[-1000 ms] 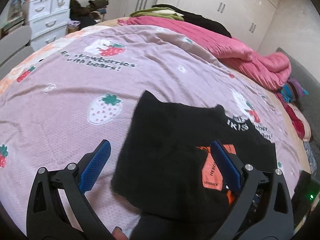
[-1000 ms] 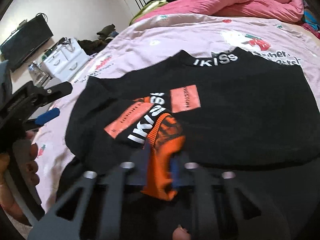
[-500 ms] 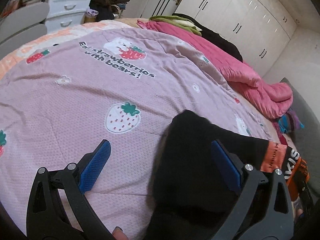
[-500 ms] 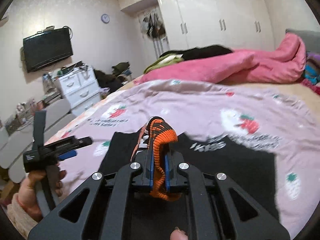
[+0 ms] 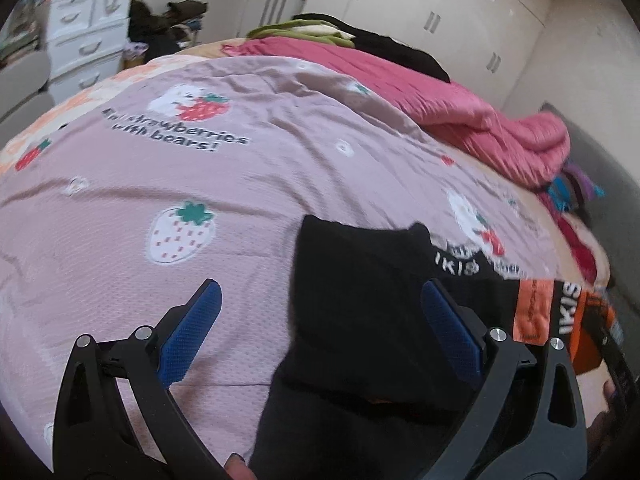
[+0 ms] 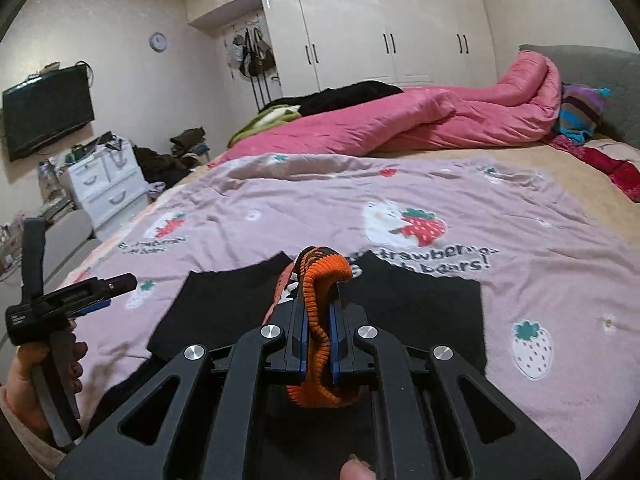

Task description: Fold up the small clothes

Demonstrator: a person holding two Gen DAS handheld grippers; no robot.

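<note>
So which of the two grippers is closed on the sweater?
The right gripper: it pinches the orange cuff. The left gripper is wide open.

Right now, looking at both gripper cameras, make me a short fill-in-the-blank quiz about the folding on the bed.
1. The right gripper is shut on the sweater's ____ cuff.
2. The left gripper is ____ and holds nothing.
3. The black sweater lies on a blanket printed with ____.
4. A ____ quilt is bunched up at the far side of the bed.

Missing words: orange; open; strawberries; pink
</note>
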